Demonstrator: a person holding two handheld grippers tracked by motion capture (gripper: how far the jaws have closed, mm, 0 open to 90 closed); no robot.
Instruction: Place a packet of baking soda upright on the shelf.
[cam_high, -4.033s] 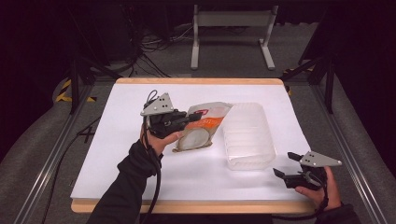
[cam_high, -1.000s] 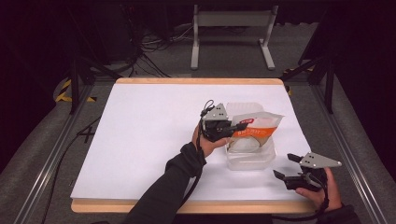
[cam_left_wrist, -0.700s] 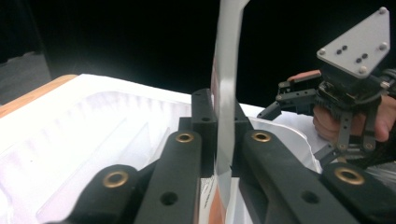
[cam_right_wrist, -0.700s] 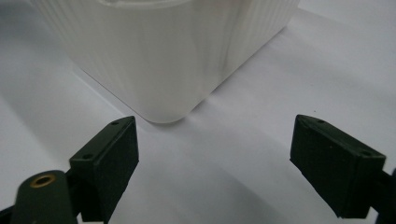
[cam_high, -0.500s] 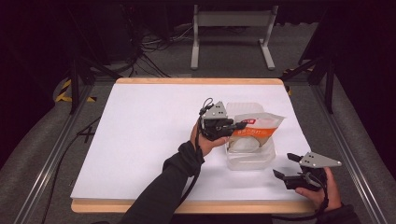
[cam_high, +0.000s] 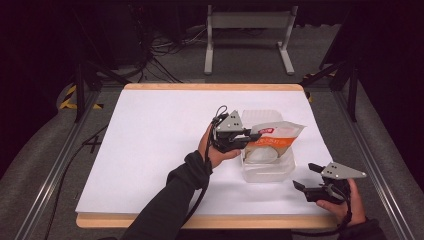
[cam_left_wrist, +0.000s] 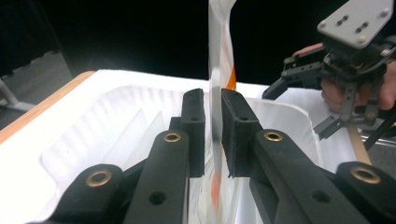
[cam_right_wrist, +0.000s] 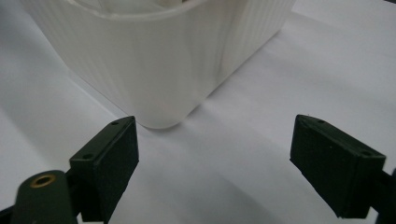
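Scene: a person stands at a white-covered counter (cam_high: 150, 150) with a wooden edge, holding a hand-held gripper in each hand.
Left hand-held gripper (cam_high: 252, 136): closed on the sealed edge of a flat white and orange plastic food pouch (cam_high: 277, 136); in the left gripper view the two black pads pinch the pouch's thin edge (cam_left_wrist: 215, 93) between them.
Right hand-held gripper (cam_high: 305, 177): jaws spread wide with nothing between them, resting low at the near right corner of the counter, close to the tub but apart from it.
Task's thing: the pouch hangs over a translucent white ribbed plastic tub (cam_high: 267, 170), its lower part already inside the tub's open top and its upper part standing out above the rim.
Tub seen close: the right gripper view looks at a rounded corner of the tub's ribbed wall (cam_right_wrist: 159, 60) sitting flat on the white cover.
What has changed: four seconds ago the pouch lay on the counter to the left of the tub with the left arm beside it; one second ago it was already held above the tub; over the last half second it has barely shifted.
What that means: the carry appears done and the pouch seems settled in place, so the likely remaining step is to let the left jaws part and leave it in the tub.
Risk: the pouch is taller than the tub wall, so it may lean or tip over the rim once let go.
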